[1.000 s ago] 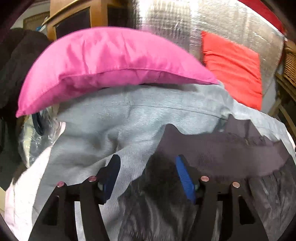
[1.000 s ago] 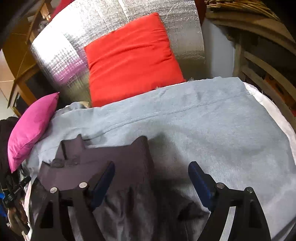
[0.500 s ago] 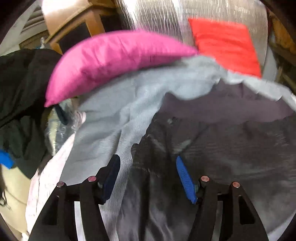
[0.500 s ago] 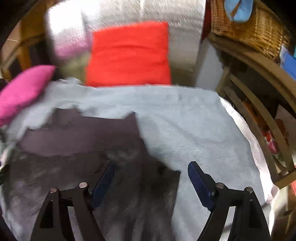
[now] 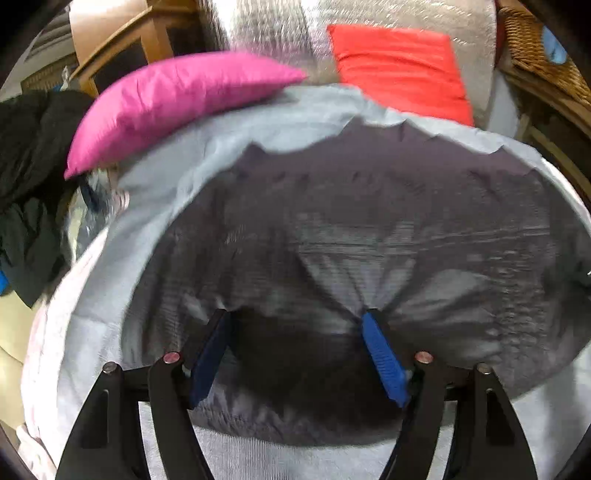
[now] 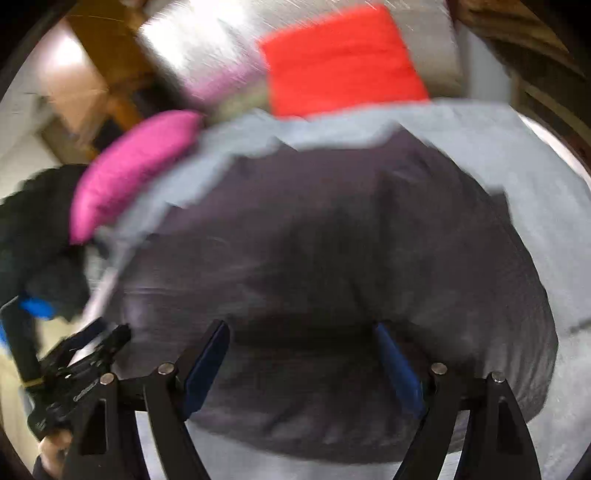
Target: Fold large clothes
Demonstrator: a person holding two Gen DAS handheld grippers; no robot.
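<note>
A dark grey garment [image 5: 369, 236] lies spread on a light grey sheet [image 5: 221, 140] over a bed or couch. It also shows in the right wrist view [image 6: 332, 229]. My left gripper [image 5: 297, 325] is open, its blue pads wide apart above the garment's near edge; folds of cloth bunch at the right pad [image 5: 380, 350]. My right gripper [image 6: 303, 332] is open over the near edge of the same garment. The left gripper also shows in the right wrist view [image 6: 81, 362], at the lower left. Both views are blurred.
A pink cushion [image 5: 177, 99] lies at the back left and a red cushion [image 5: 399, 66] leans on a silver foil backrest [image 5: 280, 33]. Dark clothes [image 5: 26, 155] are piled at the left. A wicker basket [image 5: 543, 55] and wooden frame stand at the right.
Both grippers have pulled back towards the near edge of the garment, so much more of the dark cloth now shows. Both stay open.
</note>
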